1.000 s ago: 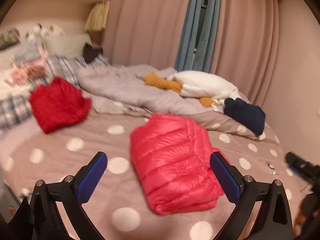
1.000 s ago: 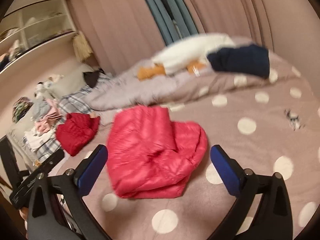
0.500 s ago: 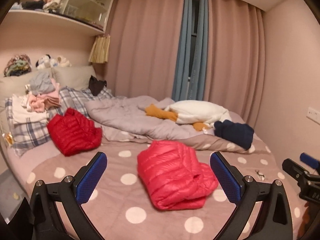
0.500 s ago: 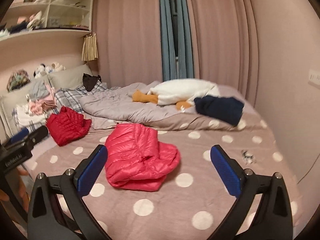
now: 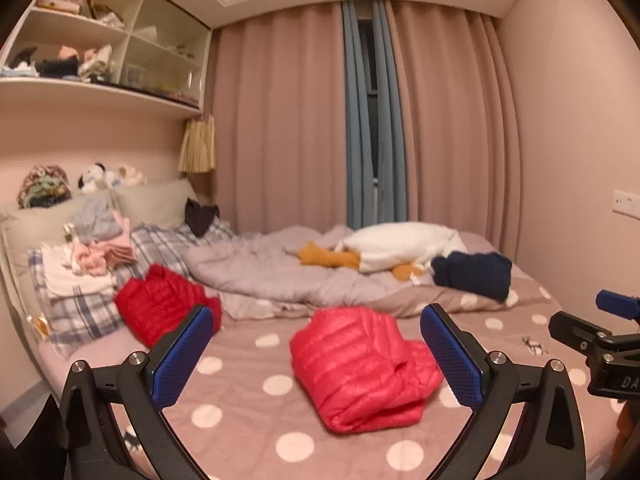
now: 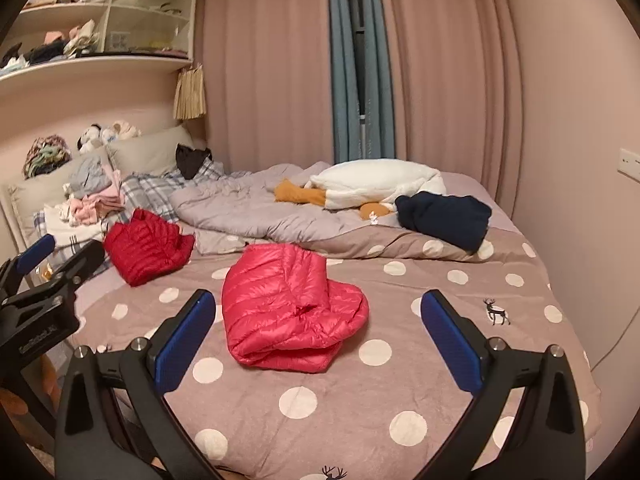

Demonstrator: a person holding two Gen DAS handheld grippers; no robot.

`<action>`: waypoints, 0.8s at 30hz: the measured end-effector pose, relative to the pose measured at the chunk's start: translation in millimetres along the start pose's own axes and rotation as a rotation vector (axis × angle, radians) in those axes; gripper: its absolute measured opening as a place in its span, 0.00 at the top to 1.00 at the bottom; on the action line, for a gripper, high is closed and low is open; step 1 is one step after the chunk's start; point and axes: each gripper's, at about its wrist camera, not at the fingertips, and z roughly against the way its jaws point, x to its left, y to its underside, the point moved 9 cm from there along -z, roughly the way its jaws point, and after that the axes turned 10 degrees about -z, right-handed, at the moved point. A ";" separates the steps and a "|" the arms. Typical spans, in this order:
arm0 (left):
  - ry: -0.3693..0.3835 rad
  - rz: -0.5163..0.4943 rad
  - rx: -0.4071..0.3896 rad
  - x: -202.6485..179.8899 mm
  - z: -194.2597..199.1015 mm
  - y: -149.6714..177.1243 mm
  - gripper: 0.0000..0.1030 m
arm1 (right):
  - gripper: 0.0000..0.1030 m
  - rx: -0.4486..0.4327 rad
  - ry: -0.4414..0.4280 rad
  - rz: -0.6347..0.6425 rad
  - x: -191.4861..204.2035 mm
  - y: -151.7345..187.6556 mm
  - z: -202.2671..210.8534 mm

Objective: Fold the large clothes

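Observation:
A pink-red puffer jacket [image 5: 360, 368] lies folded in a bundle on the polka-dot bed cover [image 5: 248, 408]; it also shows in the right wrist view [image 6: 288, 308]. A darker red puffer jacket [image 5: 164, 308] lies folded at the left near the pillows, also seen in the right wrist view [image 6: 148, 244]. My left gripper [image 5: 316, 356] is open and empty, held back from the bed. My right gripper [image 6: 316, 336] is open and empty, also held back. Neither touches the clothes.
A grey duvet [image 6: 256, 208], a white and orange plush toy [image 6: 372, 188] and a folded navy garment [image 6: 444, 212] lie at the far side. A pile of clothes [image 5: 92, 252] sits on plaid pillows at the left. Shelves [image 5: 100, 92] hang above; curtains behind.
Both grippers have pulled back and up from the pink-red jacket, so the bed and room show from farther away. Both stay open and empty.

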 end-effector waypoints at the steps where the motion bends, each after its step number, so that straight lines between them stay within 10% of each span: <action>1: -0.001 0.009 -0.006 1.5 4.7 -4.1 0.01 | 0.00 -0.008 0.001 -0.001 0.9 -1.6 4.7; 24: -0.064 0.032 0.021 13.3 16.0 0.3 0.01 | 0.00 -0.018 0.008 0.005 10.6 -6.7 26.5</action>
